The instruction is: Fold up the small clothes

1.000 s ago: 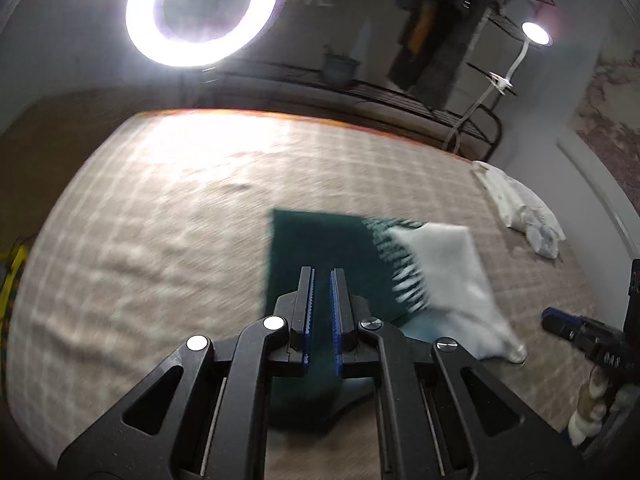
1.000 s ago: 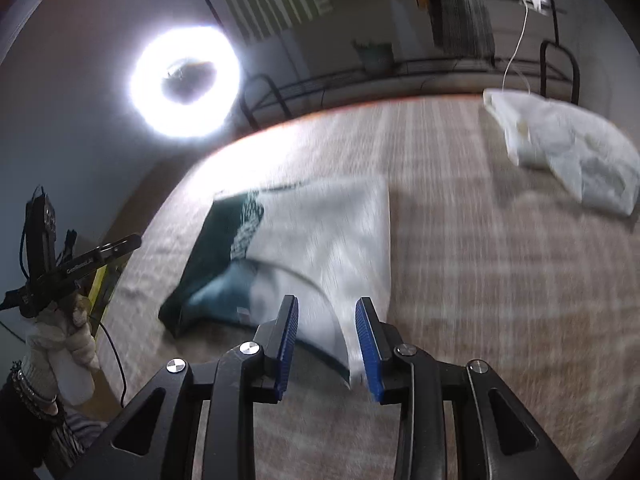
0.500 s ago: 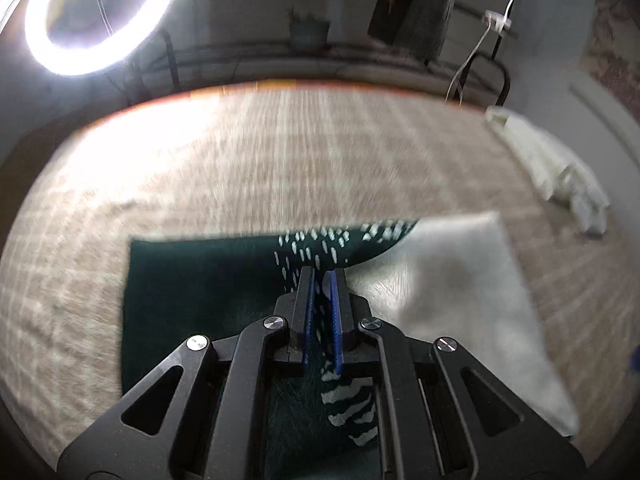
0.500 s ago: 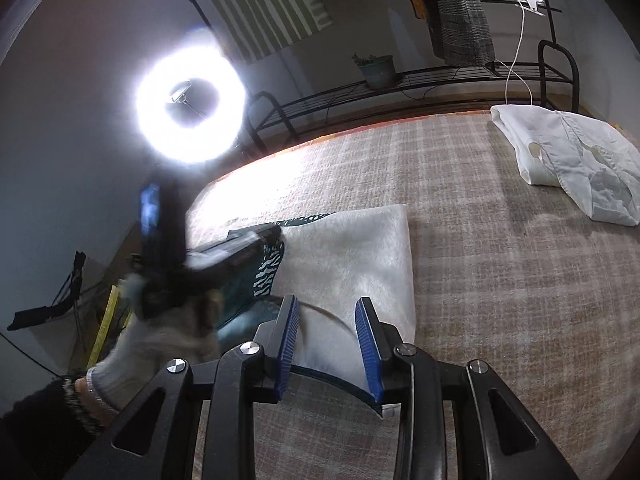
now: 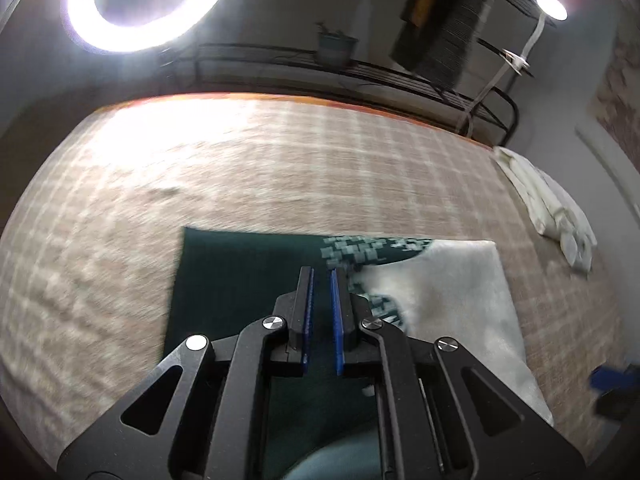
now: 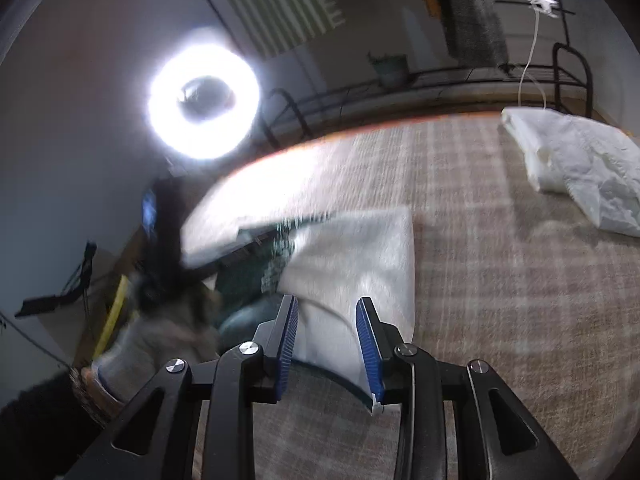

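A small dark green and white garment (image 5: 240, 280) lies flat on the checked beige tablecloth (image 5: 280, 168); its white half (image 5: 452, 300) is to the right. My left gripper (image 5: 321, 276) hovers over its middle, jaws nearly closed with a narrow gap, nothing between them. In the right wrist view the garment (image 6: 360, 248) lies ahead, and my right gripper (image 6: 326, 304) is open over its near white edge. The left hand and gripper (image 6: 168, 240) appear blurred at the left.
A crumpled white garment (image 5: 552, 208) lies at the table's far right, also in the right wrist view (image 6: 576, 164). A ring light (image 5: 148, 0) and a metal rack (image 5: 360, 76) stand behind the table.
My left gripper has pulled back and lifted a little over the green part, its jaws slightly apart. The right gripper has stayed open at the white edge.
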`<state>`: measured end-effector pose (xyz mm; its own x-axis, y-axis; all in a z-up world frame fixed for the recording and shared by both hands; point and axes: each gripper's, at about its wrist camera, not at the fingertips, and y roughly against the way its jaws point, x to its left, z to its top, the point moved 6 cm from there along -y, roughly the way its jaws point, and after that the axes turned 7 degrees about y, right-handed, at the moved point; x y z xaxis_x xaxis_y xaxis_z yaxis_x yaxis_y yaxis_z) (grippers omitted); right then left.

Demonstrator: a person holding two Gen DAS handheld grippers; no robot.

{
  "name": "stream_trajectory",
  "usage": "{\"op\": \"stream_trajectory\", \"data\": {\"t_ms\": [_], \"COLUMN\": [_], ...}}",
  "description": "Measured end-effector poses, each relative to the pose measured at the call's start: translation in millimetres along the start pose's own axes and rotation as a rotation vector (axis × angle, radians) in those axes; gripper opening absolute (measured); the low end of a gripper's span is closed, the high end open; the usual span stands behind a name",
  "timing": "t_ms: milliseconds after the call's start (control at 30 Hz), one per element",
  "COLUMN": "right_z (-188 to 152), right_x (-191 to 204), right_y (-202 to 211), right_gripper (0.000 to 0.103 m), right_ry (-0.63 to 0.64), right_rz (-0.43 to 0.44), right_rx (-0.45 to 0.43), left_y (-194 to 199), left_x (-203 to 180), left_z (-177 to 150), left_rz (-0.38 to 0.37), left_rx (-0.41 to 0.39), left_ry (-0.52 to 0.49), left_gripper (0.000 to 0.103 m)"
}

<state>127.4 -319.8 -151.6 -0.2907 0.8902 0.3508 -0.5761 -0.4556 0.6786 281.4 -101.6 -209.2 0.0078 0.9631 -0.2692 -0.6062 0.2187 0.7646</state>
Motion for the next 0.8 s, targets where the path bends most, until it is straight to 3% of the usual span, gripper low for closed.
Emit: {"op": "stream_trajectory", "data": {"t_ms": [133,300,467,533,567,600,633,700,800], "right_z": [-19,-37,-52,-49,-45,-39,-32,-25,-20], "right_x": [2,-10,-29,-29,-29,-29,-32,-37,-52], "right_y": [-24,-46,-54,-48,-41,-35,-26,-17,-16], "right_gripper": [0.033,0.033,0.033,0.033,0.035,0.042,0.052,0.061,0.062], "right_ry": [0.022,0.007,-0.051,-0.045,-0.039,-0.039,-0.045,-0.064,-0.13], "right_rz": [-0.011,-0.024,-0.01,0.003,0.014,0.024,0.039,0.054,0.076], "right_rx": [0.072,0.153,0.234,0.234,0.216,0.195,0.161,0.119,0.091], "left_y": [5,2,24,35,42,46,49,47,35], "left_x": [24,44,70,85,94,100,109,119,133], "left_z": [-11,-32,-24,-14,-9,-5,-1,7,6], "left_rz": [-0.014,0.057,0.024,0.001,-0.02,-0.033,-0.048,-0.087,-0.188], "left_rx": [0.037,0.074,0.051,0.032,0.02,0.011,0.002,0.023,0.105], "left_ry": [0.042,-0.045,0.022,0.074,0.111,0.135,0.168,0.224,0.333], "left_gripper": [0.006,0.006,0.006,0.014,0.034,0.046,0.046,0.046,0.046]}}
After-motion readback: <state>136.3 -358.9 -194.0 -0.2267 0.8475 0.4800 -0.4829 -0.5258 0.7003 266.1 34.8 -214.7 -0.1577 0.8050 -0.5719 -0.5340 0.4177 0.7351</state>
